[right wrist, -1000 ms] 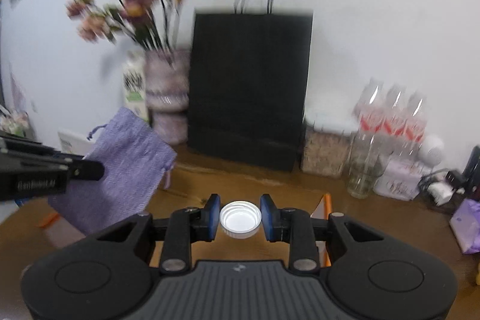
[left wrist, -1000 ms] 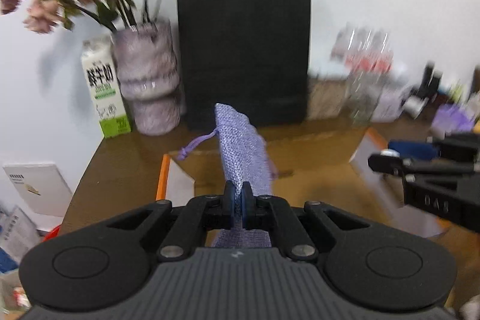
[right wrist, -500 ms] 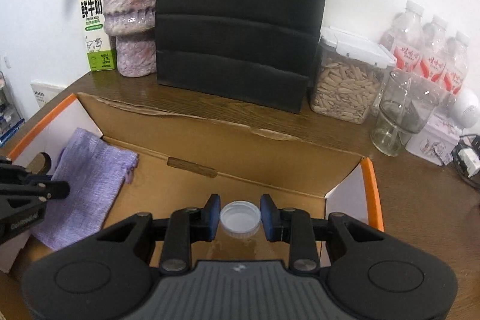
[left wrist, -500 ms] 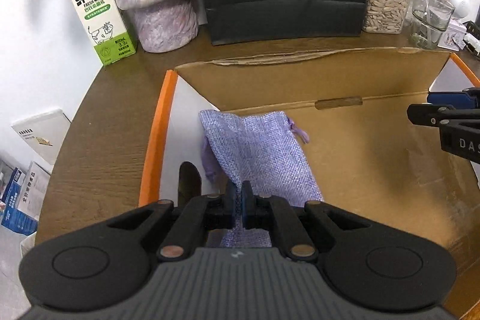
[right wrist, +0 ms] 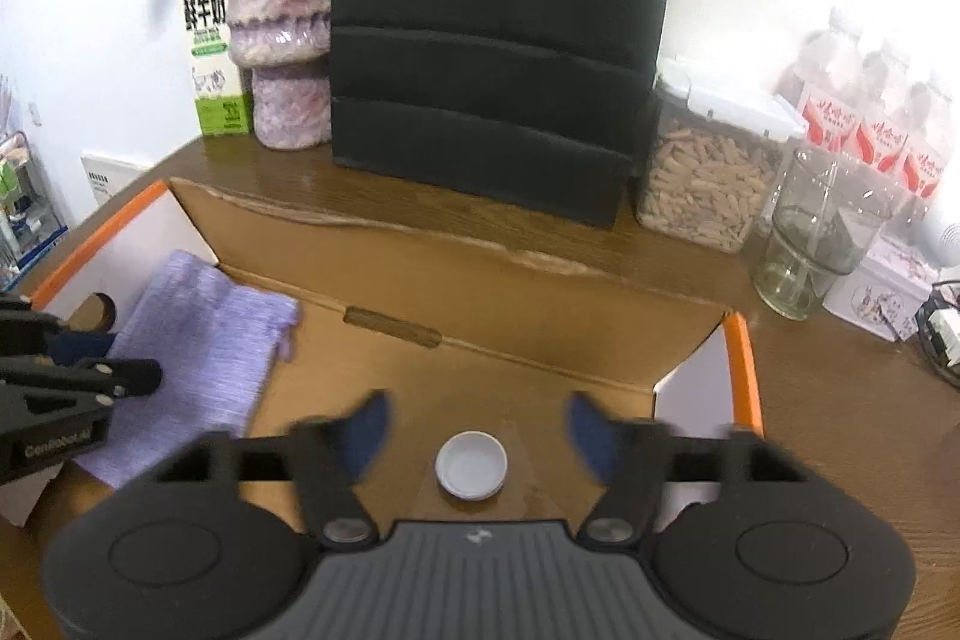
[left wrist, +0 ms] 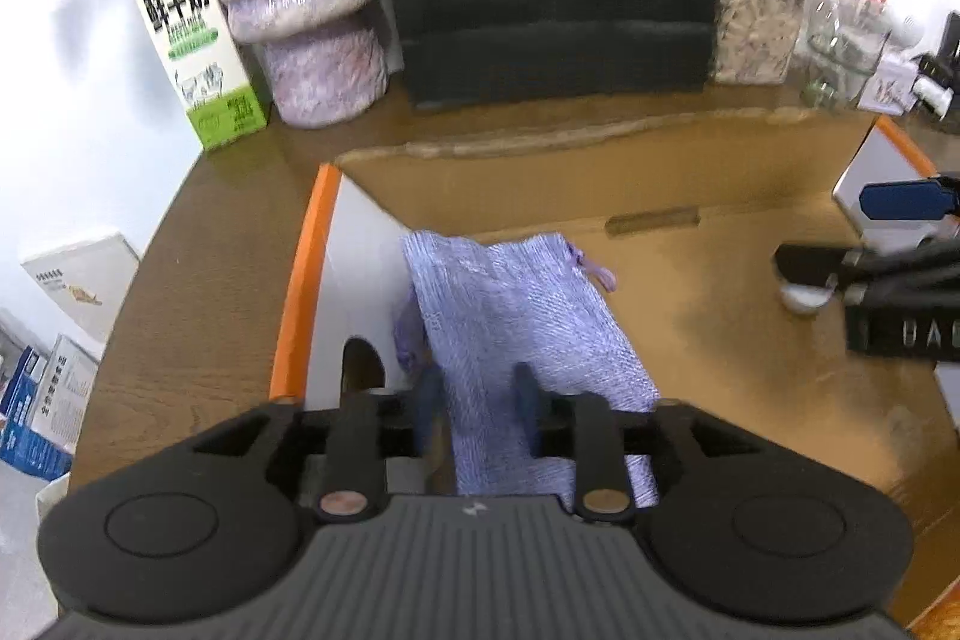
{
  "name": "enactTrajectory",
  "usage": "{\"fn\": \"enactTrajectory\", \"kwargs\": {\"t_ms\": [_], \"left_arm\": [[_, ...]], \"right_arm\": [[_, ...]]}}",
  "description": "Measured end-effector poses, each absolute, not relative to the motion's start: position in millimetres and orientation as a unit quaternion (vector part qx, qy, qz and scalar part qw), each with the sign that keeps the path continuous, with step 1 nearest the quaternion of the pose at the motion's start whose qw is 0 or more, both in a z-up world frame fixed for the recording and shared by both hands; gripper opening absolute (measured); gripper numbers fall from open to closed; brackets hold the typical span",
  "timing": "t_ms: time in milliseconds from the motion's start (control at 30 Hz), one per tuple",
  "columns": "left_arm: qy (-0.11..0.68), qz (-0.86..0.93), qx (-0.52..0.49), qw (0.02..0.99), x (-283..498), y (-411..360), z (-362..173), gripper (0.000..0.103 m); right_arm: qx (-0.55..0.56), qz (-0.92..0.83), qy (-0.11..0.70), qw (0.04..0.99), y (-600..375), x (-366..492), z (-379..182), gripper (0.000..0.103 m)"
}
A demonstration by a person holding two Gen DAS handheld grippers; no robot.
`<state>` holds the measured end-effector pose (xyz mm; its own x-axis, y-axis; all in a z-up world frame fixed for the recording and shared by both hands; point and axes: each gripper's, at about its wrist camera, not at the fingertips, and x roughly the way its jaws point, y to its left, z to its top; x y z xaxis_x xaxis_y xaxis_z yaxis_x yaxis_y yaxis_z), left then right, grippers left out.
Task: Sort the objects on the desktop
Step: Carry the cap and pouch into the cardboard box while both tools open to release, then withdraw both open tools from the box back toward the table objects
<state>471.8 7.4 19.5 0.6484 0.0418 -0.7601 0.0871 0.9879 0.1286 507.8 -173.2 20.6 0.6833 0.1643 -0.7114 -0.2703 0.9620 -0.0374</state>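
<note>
Holding my left hand-held gripper (left wrist: 474,400) low over the cardboard box (left wrist: 690,196), jaws just opened and now parted, with the purple drawstring pouch (left wrist: 516,316) lying flat between them, pads off the fabric. Pouch rests on the box floor at the left end, against the white inner flap with the orange edge, drawstring end pointing toward the middle of the frame.

My right hand-held gripper (right wrist: 474,430) likewise has just been opening; jaws spread wide, blurred. White bottle cap (right wrist: 471,464) sits open side up on the box floor between them, clear of both pads, lower centre of the right wrist view. In the left wrist view the same gripper enters from the right edge, cap just beside its tip.

Beyond the box, on the brown counter (right wrist: 840,400): black paper bag (right wrist: 498,40) upper centre; mottled purple vase (right wrist: 282,34) with flowers and a milk carton (right wrist: 210,58) upper left; clear container of seeds (right wrist: 708,184), empty glass (right wrist: 816,232) and red-labelled water bottles (right wrist: 870,124) at right. White wall behind.
</note>
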Motion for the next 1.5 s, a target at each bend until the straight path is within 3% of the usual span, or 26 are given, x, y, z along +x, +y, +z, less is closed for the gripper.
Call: {"fn": "enactTrajectory", "kwargs": {"t_ms": [33,67,133,167,233,433,867,1500], "left_arm": [[0.408,-0.01,0.08,0.91,470,6,23,0.069],[0.393,-0.007,0.086,0.916,466,5,28,0.08],[0.373,-0.01,0.091,0.923,460,3,35,0.083],[0.363,-0.013,0.087,0.928,456,4,39,0.093],[0.339,-0.012,0.079,0.937,446,4,48,0.103],[0.274,-0.001,0.059,0.96,412,11,74,0.103],[0.221,-0.012,0.035,0.974,319,24,98,0.103],[0.174,0.022,-0.002,0.984,173,53,77,0.103]], "right_arm": [[-0.068,0.123,0.375,0.916,-173,505,24,0.083],[-0.066,0.126,0.372,0.917,-174,502,26,0.087],[-0.065,0.133,0.365,0.919,-175,495,33,0.093],[-0.068,0.137,0.362,0.92,-175,491,35,0.095],[-0.072,0.137,0.355,0.922,-176,481,41,0.102],[-0.069,0.136,0.323,0.934,-182,446,64,0.103],[-0.065,0.145,0.257,0.953,-196,350,104,0.103],[-0.033,0.154,0.216,0.964,-212,172,87,0.103]]}}
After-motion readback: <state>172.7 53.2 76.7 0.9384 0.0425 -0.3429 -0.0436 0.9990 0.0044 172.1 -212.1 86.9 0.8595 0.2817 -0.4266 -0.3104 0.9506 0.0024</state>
